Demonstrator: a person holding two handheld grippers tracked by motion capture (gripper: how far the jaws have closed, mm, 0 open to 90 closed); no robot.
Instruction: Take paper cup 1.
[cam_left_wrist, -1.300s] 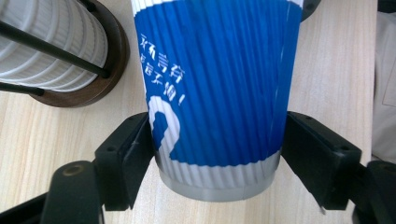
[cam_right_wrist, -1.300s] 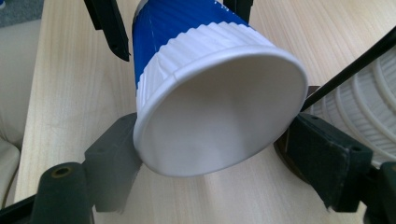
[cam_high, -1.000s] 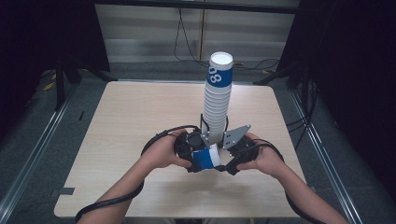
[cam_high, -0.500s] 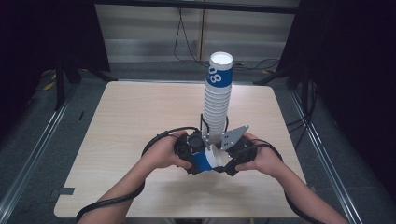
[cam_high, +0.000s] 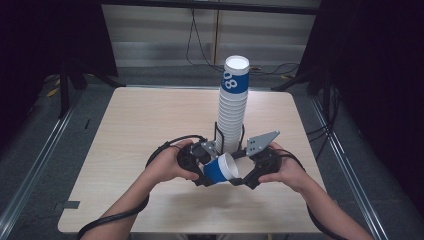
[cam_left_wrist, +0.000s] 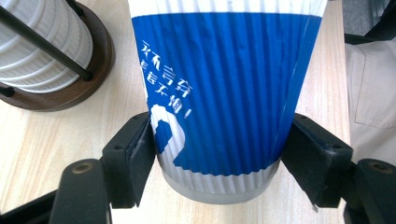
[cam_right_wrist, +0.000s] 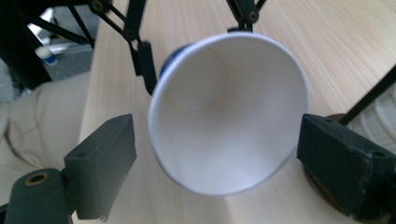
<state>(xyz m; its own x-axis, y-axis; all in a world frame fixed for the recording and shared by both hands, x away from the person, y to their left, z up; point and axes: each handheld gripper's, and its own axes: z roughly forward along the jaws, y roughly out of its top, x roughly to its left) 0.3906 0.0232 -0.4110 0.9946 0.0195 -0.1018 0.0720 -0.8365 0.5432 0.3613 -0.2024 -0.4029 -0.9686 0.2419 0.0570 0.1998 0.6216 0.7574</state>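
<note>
Two grippers, one loose cup, one stack: entries run largest to smallest.

Table (cam_high: 140, 125): pale wood top with rounded corners; everything listed sits on it or is held over its near half.

Stack of paper cups (cam_high: 233, 107): white ribbed cups nested upside down, the top one blue-banded, rising from a round dark wooden base (cam_left_wrist: 91, 70) with thin black upright rods. It stands just behind my two hands in the high view.

My left gripper (cam_left_wrist: 217, 149): pads clamped on the narrow bottom end of the single cup, one pad pressed to each side of the ribbed sleeve. In the high view my left hand (cam_high: 167, 167) carries it, left of the cup.

My right gripper (cam_right_wrist: 217, 163): jaws stand apart, one on either side of the cup's open rim. The right pad sits right at the rim, and I cannot tell whether it touches; the left pad is clear of it. My right hand (cam_high: 285, 170) holds it just right of the cup.

Blue paper cup (cam_high: 221, 169): blue ribbed sleeve with white lettering, white inside. It lies on its side between the two grippers, above the table's near middle, mouth turned toward my right gripper.
</note>
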